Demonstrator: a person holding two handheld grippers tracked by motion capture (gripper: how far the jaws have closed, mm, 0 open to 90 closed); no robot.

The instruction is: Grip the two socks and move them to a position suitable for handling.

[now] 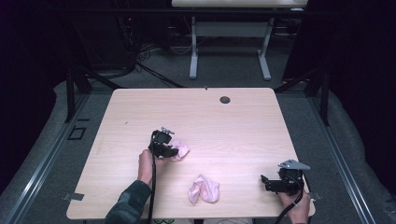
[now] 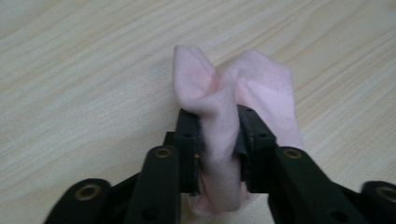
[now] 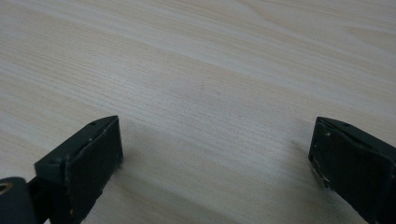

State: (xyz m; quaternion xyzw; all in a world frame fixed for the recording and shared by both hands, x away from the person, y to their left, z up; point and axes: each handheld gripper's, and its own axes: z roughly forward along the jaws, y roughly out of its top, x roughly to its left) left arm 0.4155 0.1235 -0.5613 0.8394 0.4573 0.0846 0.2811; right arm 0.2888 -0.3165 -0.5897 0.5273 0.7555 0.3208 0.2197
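Socks are my job on this desk: my left gripper has clamped a pink sock near the desk's middle, fabric bunched between both pads. A second sock lies at its five o'clock. My right gripper, at four o'clock, hangs wide open over bare wood.

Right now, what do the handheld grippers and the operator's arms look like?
Both grippers, left gripper and right gripper, are black, two-jawed, with flat rectangular pads and brass-coloured pivot rivets. Each carries a grey three-cornered plate on top and trails a black cable. The left forearm wears a dark patterned sleeve.
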